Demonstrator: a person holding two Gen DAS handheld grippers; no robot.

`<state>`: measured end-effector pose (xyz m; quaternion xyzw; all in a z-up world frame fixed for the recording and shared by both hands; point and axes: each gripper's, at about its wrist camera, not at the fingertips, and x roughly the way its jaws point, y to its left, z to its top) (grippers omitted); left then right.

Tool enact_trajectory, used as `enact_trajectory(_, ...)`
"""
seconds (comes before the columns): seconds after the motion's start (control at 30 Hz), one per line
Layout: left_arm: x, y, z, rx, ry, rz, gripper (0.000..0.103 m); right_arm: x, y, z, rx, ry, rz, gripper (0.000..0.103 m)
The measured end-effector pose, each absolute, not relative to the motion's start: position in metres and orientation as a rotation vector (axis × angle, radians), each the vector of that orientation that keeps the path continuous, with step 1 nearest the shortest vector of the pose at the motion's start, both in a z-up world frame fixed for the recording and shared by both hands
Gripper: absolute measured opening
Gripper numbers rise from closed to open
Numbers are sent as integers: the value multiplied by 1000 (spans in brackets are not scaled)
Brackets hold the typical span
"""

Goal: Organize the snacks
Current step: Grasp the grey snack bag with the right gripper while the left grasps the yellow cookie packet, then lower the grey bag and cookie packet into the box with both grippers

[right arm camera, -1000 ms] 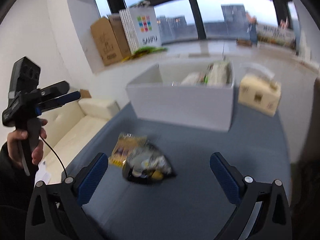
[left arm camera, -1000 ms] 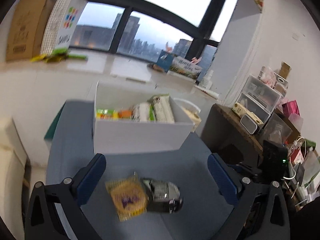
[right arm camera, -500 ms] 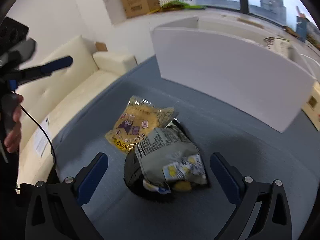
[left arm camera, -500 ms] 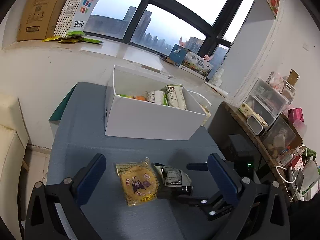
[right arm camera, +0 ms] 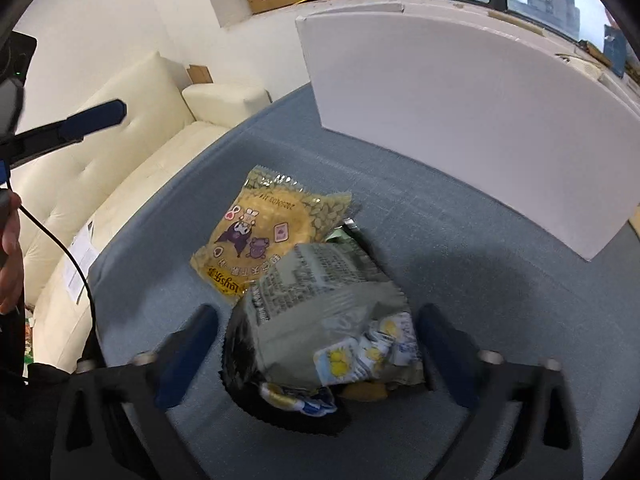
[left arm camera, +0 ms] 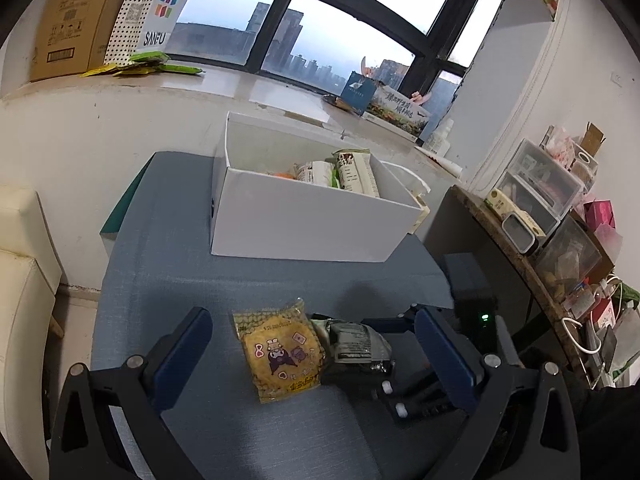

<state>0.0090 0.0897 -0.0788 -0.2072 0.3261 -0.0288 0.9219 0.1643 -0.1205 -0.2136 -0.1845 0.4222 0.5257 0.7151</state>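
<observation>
A yellow snack packet (left arm camera: 282,354) (right arm camera: 264,234) and a grey-and-black snack bag (left arm camera: 358,346) (right arm camera: 324,316) lie overlapping on the blue table. A white box (left arm camera: 304,220) (right arm camera: 460,120) holding several snacks stands behind them. My right gripper (right arm camera: 318,340) is open, its fingers on either side of the grey bag, close to the table; it also shows in the left wrist view (left arm camera: 404,364). My left gripper (left arm camera: 316,348) is open and hovers above both packets; one finger of it shows in the right wrist view (right arm camera: 96,114).
A cream sofa (right arm camera: 132,152) stands left of the table. A dark side table (left arm camera: 472,240) with clear storage drawers (left arm camera: 536,184) stands to the right. Cardboard boxes (left arm camera: 76,20) rest on the window ledge behind.
My right gripper has come down and forward until its open fingers straddle the grey bag. My left gripper has steadied over the packets with little shift.
</observation>
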Motion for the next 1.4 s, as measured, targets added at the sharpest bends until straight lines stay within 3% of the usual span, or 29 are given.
enact_trajectory(0.73, 100, 24, -174, -138, 1041, 184, 103, 172, -247, -142, -123, 793, 960, 79)
enact_trajectory(0.77, 100, 25, -176, -149, 1032, 172, 102, 171, -247, -141, -123, 790, 957, 79)
enact_trajectory(0.83, 97, 27, -178, -164, 1023, 136, 79, 171, -243, -145, -126, 791, 962, 79)
enact_trajectory(1.1, 71, 41, -139, -211, 864, 47, 76, 170, -237, -142, -119, 779, 975, 79)
enact_trajectory(1.4, 84, 72, -39, -233, 628, 6, 76, 208, -224, -92, -14, 685, 942, 80)
